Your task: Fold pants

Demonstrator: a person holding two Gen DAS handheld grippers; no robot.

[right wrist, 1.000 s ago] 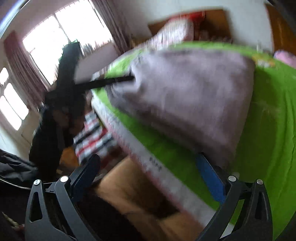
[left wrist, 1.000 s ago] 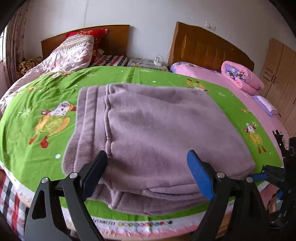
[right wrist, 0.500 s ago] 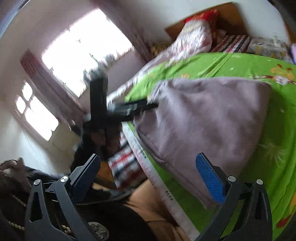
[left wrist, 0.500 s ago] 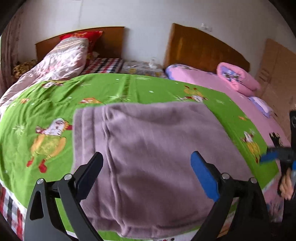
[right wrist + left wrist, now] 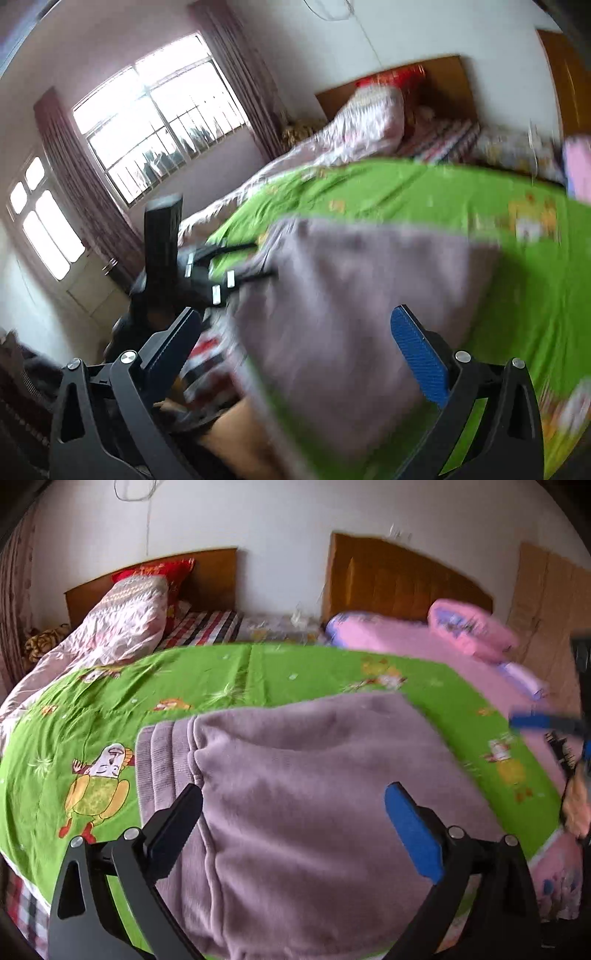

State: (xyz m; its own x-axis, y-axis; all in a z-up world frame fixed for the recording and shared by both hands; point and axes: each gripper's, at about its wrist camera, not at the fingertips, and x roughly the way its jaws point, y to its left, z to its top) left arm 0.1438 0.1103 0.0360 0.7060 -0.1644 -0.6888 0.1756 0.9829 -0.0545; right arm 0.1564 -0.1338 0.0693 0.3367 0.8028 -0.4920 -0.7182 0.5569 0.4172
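Your left gripper [image 5: 293, 825] and right gripper [image 5: 295, 345] both hang released, holding nothing, above the folded pants [image 5: 314, 812] on the green bed sheet [image 5: 258, 675]. The pants' near edge is cut off, and the right view is blurred.

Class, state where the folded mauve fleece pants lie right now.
In the left wrist view, the folded mauve fleece pants lie on the green cartoon-print bedsheet, near its front edge.

walls white [image 5: 280, 520] | two wooden headboards [image 5: 402, 579] | barred window [image 5: 162, 122] daylit, mauve curtains [image 5: 243, 81]
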